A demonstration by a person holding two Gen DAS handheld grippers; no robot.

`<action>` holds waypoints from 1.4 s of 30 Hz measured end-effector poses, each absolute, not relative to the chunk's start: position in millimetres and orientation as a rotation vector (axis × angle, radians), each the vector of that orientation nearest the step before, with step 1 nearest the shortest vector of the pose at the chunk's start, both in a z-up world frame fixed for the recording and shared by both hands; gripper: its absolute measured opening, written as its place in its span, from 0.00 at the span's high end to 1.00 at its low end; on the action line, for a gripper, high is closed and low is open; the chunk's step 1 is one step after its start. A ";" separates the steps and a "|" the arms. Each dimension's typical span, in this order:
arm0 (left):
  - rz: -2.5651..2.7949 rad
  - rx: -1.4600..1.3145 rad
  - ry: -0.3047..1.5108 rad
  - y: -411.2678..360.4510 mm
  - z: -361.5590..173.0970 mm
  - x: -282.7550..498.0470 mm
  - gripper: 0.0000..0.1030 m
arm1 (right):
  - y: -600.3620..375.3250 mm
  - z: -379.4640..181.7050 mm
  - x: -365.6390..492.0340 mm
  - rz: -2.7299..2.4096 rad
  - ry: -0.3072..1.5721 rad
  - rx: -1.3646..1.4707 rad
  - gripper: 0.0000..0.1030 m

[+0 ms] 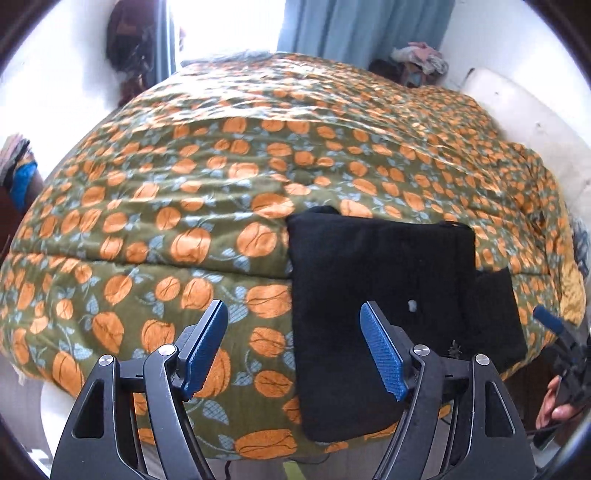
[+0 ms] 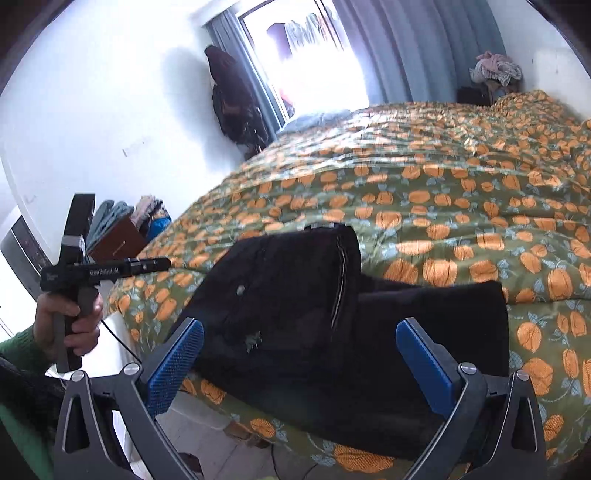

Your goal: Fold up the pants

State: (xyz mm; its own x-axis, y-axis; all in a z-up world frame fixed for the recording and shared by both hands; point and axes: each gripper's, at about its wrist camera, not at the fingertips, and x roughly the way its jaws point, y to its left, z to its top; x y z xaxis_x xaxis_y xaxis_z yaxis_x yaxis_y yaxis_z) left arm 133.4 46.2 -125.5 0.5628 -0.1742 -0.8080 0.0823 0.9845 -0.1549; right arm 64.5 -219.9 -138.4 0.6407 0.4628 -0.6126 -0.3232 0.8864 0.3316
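Bed (image 1: 207,177) fills most of both frames, covered by olive quilt (image 2: 443,206) printed with orange pumpkins and pale blue leaves. White walls (image 2: 92,92) left and right. Bright, blown-out window (image 2: 314,70) at top centre, light blue curtains (image 1: 362,29) beside it. Dark garment (image 2: 231,99) hangs on wall left of window. Heap of clothes (image 2: 496,68) in upper right corner. Brown wooden cabinet (image 2: 118,238) at left edge, folded fabrics stacked on top. Daylight glare across far quilt.

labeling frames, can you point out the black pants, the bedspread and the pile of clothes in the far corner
black pants (image 1: 380,288), left wrist view, middle of the folded top layer
bedspread (image 1: 184,177), left wrist view, bare pumpkin-print area
pile of clothes (image 2: 496,68), right wrist view, middle of the heap
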 end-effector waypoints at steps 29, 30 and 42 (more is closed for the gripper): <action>-0.100 -0.094 0.970 60.0 -129.7 126.0 0.26 | -189.7 -198.2 143.9 0.714 1.130 0.066 0.44; -0.098 -0.098 0.975 61.2 -130.9 126.2 0.26 | -189.3 -197.6 144.5 0.721 1.132 0.070 0.44; -0.114 -0.080 0.986 51.0 -133.2 124.9 0.26 | -191.3 -221.8 174.4 0.828 1.302 0.311 0.61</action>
State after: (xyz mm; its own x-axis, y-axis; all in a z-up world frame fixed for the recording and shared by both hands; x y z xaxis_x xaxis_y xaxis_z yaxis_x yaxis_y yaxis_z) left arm 124.9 51.0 -133.2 0.5470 -0.1321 -0.8267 0.0597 0.9911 -0.1188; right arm 174.4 -191.3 -221.8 0.0356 0.6902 -0.7227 -0.3620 0.6829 0.6344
